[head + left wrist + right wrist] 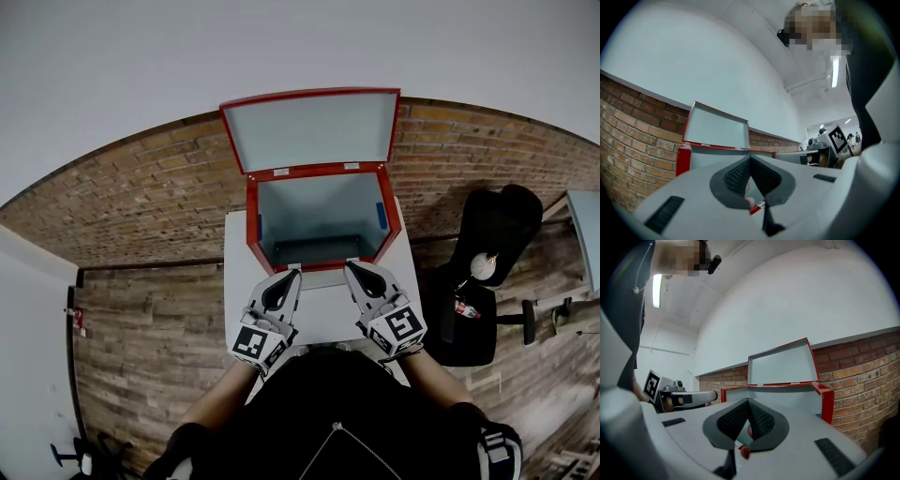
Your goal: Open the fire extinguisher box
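Note:
The red fire extinguisher box stands on a white stand against the brick wall. Its lid is swung up and leans back on the wall, and the grey inside shows nothing. My left gripper and right gripper hover side by side just before the box's front edge, both shut with nothing held. The left gripper view has the shut left gripper below the raised lid, with the right gripper's marker cube to the right. In the right gripper view, the shut right gripper points at the lid.
A black chair stands right of the stand, with a small red can on its seat. A brick wall runs behind the box, above wooden floor planks. A person's dark-clothed body fills the lower middle of the head view.

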`<state>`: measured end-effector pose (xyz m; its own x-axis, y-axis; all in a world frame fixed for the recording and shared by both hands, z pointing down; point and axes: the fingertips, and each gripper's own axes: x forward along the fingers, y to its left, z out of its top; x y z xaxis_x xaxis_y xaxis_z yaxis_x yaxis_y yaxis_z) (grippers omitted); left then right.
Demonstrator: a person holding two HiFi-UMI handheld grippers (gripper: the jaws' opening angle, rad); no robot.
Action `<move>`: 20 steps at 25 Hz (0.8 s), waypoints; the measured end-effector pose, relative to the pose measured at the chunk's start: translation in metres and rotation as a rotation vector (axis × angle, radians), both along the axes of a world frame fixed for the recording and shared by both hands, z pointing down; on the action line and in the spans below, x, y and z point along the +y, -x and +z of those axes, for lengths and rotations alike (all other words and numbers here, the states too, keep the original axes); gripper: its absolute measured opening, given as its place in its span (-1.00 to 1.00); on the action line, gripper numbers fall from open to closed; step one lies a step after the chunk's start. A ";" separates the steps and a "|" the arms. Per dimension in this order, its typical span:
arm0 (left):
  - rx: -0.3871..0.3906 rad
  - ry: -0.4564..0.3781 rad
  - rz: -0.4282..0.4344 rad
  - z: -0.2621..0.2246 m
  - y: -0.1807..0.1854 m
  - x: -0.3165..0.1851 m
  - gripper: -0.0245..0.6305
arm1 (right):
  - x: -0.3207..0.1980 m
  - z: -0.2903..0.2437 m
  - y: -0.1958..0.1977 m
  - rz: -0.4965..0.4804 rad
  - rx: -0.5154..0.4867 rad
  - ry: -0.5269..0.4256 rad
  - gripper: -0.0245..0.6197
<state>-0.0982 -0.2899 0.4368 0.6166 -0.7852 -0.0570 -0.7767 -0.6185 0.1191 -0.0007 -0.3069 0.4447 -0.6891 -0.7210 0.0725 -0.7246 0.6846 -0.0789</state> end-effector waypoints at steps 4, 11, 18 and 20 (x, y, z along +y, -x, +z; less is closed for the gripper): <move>-0.011 -0.002 0.000 0.002 0.000 0.001 -0.78 | 0.001 0.001 -0.002 0.008 0.005 -0.008 -0.87; -0.003 0.012 -0.002 0.004 0.000 0.003 -0.78 | 0.003 0.004 -0.003 0.018 0.026 -0.004 -0.87; -0.007 0.021 0.000 0.007 -0.001 0.004 -0.78 | 0.004 0.009 -0.005 0.018 0.035 0.008 -0.87; -0.006 0.026 -0.002 0.007 -0.002 0.004 -0.78 | 0.004 0.010 -0.006 0.019 0.035 0.009 -0.87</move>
